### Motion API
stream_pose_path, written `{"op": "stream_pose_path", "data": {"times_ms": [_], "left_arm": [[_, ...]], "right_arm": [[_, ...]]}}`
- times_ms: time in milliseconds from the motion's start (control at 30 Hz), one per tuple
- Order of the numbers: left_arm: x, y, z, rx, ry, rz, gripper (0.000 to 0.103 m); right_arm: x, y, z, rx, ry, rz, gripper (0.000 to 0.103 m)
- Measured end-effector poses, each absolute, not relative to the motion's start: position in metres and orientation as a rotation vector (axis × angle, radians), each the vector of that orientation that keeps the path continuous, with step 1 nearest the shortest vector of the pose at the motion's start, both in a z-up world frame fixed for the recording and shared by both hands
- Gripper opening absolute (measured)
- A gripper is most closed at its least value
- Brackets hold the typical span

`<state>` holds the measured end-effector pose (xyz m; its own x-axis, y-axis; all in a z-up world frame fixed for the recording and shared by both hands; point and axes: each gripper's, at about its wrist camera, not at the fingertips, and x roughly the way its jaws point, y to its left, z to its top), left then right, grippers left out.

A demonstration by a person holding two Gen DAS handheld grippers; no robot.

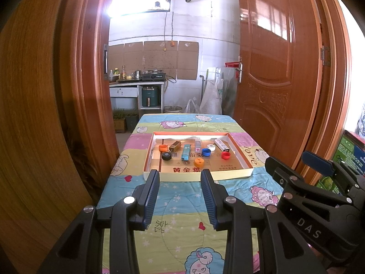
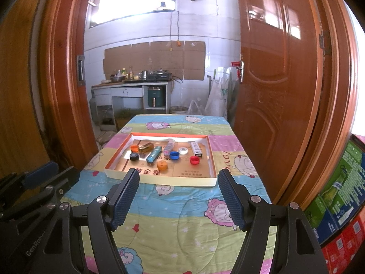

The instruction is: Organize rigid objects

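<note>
Cardboard tray (image 1: pixel 241 157) w/ bottle caps, a teal lighter (image 1: pixel 185 152) and small boxes lies straight ahead of both grippers, lighter's long axis pointing away. Left gripper (image 1: pixel 180 194) is half open, right gripper (image 2: pixel 179 197) wider, both empty. Neither looks clearly nearer. Cartoon quilt (image 2: pixel 182 223) covers table; kitchen behind wooden doors.

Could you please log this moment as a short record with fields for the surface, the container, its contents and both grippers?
surface: table under a cartoon sheep quilt
container: shallow cardboard tray, orange inner rim
caps in tray: two orange caps, black cap, blue cap, white cap, red cap
other items in tray: teal lighter, gold box, white box
left gripper: open, empty, short of the tray
right gripper: open, empty, short of the tray
</note>
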<state>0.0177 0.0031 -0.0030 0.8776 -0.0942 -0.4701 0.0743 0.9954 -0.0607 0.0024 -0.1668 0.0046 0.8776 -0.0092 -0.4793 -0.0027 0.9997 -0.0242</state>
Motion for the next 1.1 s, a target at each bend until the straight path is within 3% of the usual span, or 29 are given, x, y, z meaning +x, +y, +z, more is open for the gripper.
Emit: {"op": "stream_pose_path", "data": {"times_ms": [1100], "left_arm": [[0.018,0.0085,-0.0026,-0.05,0.502,-0.091,0.037]], "right_arm": [[0.0015,-0.1618,0.0055,-0.022,0.503,0.002,0.073]]}}
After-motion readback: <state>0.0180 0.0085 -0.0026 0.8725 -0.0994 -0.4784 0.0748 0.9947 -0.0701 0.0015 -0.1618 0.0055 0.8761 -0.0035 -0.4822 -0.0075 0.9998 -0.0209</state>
